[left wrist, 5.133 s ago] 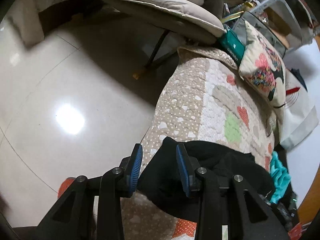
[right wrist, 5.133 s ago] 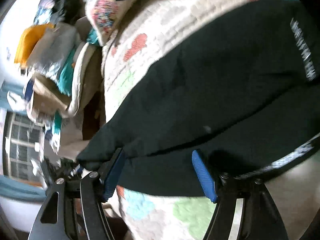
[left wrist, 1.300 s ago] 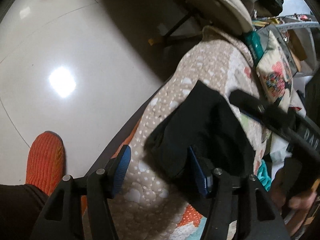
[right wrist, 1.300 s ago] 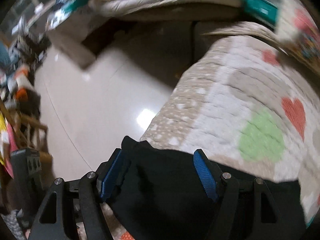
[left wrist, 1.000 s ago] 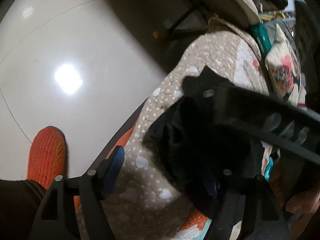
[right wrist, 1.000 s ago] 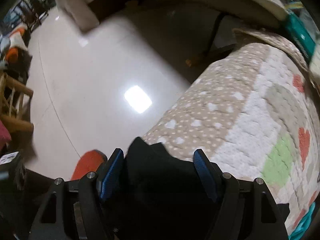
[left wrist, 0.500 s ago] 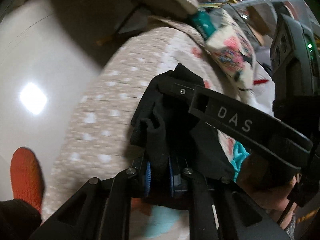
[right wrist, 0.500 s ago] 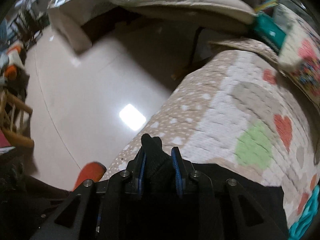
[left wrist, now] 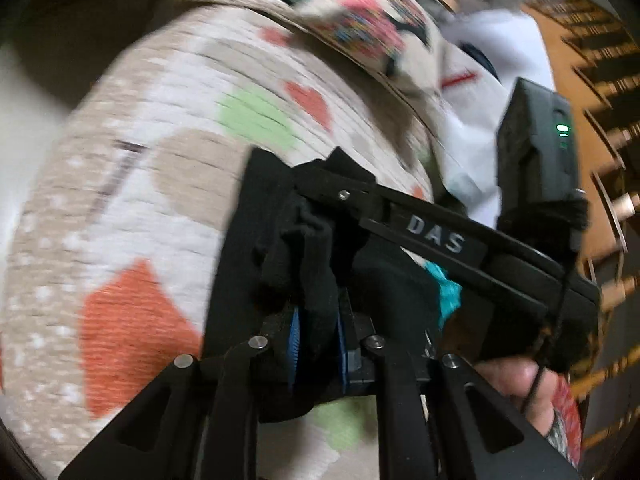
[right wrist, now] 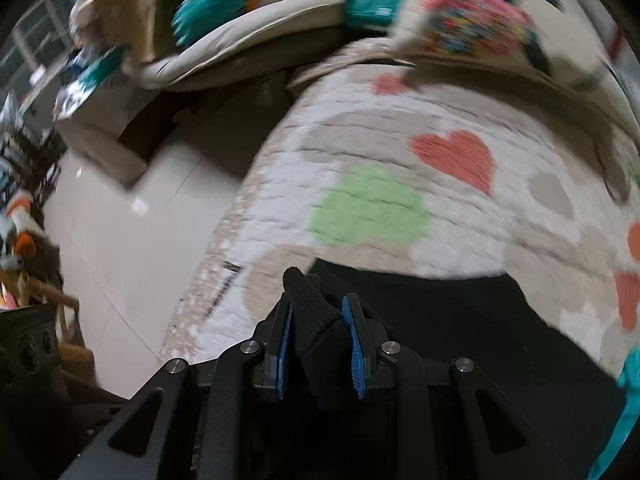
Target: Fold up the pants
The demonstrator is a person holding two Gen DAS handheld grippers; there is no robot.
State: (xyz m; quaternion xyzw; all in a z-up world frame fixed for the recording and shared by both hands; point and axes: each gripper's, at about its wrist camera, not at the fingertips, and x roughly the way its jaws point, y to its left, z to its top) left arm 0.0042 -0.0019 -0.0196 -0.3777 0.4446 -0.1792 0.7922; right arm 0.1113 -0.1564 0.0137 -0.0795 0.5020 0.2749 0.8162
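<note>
The black pants [left wrist: 240, 264] lie folded on a heart-patterned quilt [left wrist: 132, 184]. My left gripper [left wrist: 316, 328] is shut on a bunched edge of the pants. The right gripper's black arm [left wrist: 436, 236], marked DAS, crosses just beyond it and pinches the same end. In the right wrist view the right gripper [right wrist: 318, 320] is shut on a ribbed black edge of the pants [right wrist: 448, 320], which spread to the right over the quilt [right wrist: 400, 160].
A patterned pillow [right wrist: 472, 12] lies at the quilt's far end. A beige cushioned chair [right wrist: 256, 32] stands beyond. Tiled floor [right wrist: 132, 232] lies left of the quilt, with clutter along the left. A hand [left wrist: 516, 384] holds the right gripper. A wooden rack [left wrist: 600, 80] is at right.
Both grippers closed on the same end of the pants about half a second ago. Since then they have carried it along the quilt toward the pillow; both views are motion-blurred.
</note>
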